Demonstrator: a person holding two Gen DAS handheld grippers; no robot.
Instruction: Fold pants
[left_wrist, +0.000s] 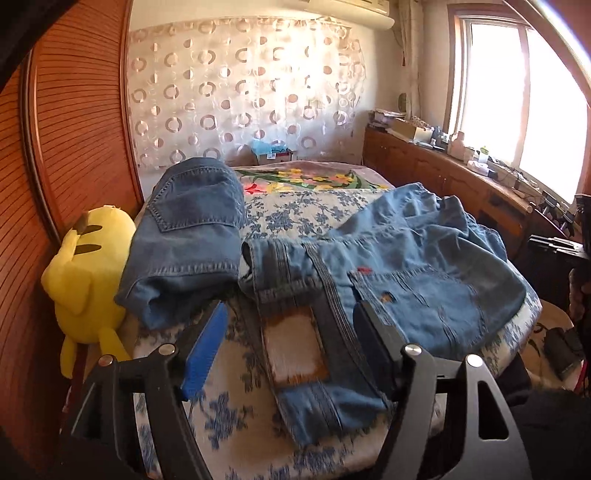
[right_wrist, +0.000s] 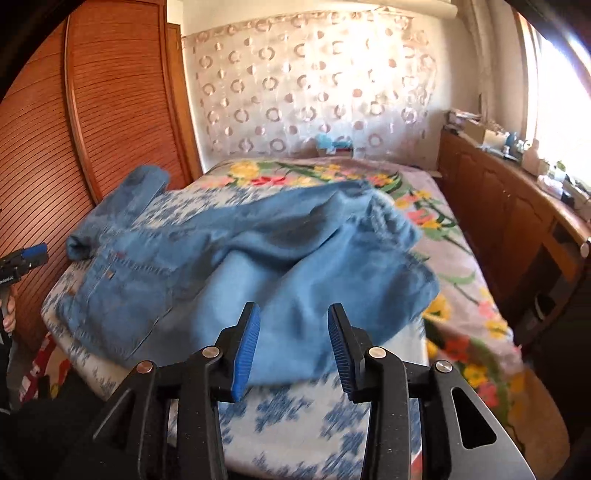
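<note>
In the left wrist view, your left hand-held gripper (left_wrist: 288, 314) stands wide apart, gripping nothing; its blue-padded finger is on the left and its dark finger on the right, with the waistband of the light blue pants (left_wrist: 399, 280) lying between them, touched by neither pad as far as you can see. The pants sprawl rumpled across the blue-flowered cover of the bed (left_wrist: 236, 373), running away to the far right. A second, darker pair of folded jeans (left_wrist: 188, 236) rests to the far left, just beside them, and a yellow plush toy (left_wrist: 88, 280) leans against the wooden wardrobe (left_wrist: 55, 147) at the left edge of the bed.

In the right wrist view (somewhat blurred), your right hand-held gripper (right_wrist: 293, 345) is partly open and empty, its blue pads hovering over the near hem of the pants (right_wrist: 258, 258). The pants lie in a loose heap mid-bed. The left hand-held gripper (right_wrist: 31, 254) shows at the far left edge.
</note>
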